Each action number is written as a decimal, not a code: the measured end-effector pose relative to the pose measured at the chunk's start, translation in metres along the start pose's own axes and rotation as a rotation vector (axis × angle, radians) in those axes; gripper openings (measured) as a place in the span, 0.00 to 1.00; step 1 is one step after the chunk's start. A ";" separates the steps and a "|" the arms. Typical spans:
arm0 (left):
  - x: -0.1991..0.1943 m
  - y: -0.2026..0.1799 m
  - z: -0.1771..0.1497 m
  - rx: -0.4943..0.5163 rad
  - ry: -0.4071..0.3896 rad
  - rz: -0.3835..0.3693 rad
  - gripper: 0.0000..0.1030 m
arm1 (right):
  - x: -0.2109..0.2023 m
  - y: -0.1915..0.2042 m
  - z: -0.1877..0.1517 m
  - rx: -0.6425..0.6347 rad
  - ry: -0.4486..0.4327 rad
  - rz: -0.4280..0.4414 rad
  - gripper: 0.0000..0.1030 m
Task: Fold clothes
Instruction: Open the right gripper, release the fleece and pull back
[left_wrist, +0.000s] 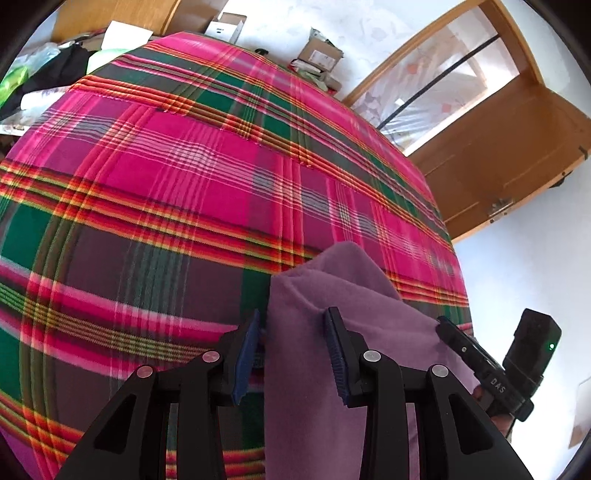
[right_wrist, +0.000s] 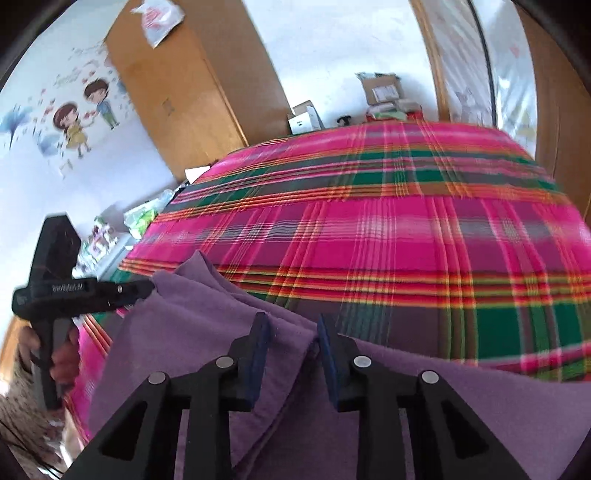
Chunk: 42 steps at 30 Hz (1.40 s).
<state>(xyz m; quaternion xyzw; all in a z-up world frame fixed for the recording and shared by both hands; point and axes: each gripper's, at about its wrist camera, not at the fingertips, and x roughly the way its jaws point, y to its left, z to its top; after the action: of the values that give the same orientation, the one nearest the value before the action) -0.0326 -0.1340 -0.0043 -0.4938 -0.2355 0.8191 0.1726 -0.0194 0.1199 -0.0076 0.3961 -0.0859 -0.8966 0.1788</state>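
Step in hand, prob: laying a fold of the purple garment (left_wrist: 314, 295) down on the plaid bedcover (left_wrist: 166, 184). Garment at bottom centre of both views, bunched and partly raised, lower part draped toward the bottom edge, not yet flat.

Left gripper (left_wrist: 291, 354): looks clamped on a thick bunch of the garment, cloth standing up past the fingers; in right wrist view, seen at left-centre w/ tip buried in the cloth's corner.

Right gripper (right_wrist: 293, 350): released, jaws apart, a ridge of cloth lying in the gap below but no pad pressing on it.

To do it well:
- Keep left pinch firm till the edge lies where wanted; no letting go mid-air.
- Re-pinch w/ right at a single clean edge, not the whole ridge, else layers drag along.
- Pull both corners apart gently to take out slack, then lower together, low and level.
- Match edge to edge before release; wrinkles at centre prob need a smoothing pass.
- Avoid snagging the bedcover underneath.

Count:
- Purple garments: 1.
- Grippers: 2.
- Bedcovers: 1.
- Cardboard boxes (left_wrist: 317, 55) at far end of the bed, top of frame: at least 2, rest too cluttered to tell.
- Cartoon wall figures (right_wrist: 85, 110), upper left of right wrist view: 2.
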 end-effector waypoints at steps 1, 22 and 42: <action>0.000 0.000 0.001 0.003 -0.002 0.000 0.36 | -0.001 0.001 0.000 -0.013 -0.004 -0.002 0.25; 0.012 -0.007 0.016 0.037 0.021 0.000 0.36 | 0.036 0.045 0.023 -0.236 0.104 0.071 0.20; 0.021 -0.005 0.025 0.035 0.030 -0.007 0.36 | 0.046 0.041 0.022 -0.192 0.105 -0.017 0.04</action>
<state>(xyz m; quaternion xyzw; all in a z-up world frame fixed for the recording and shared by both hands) -0.0641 -0.1247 -0.0071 -0.5021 -0.2200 0.8150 0.1876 -0.0540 0.0641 -0.0116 0.4245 0.0132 -0.8800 0.2126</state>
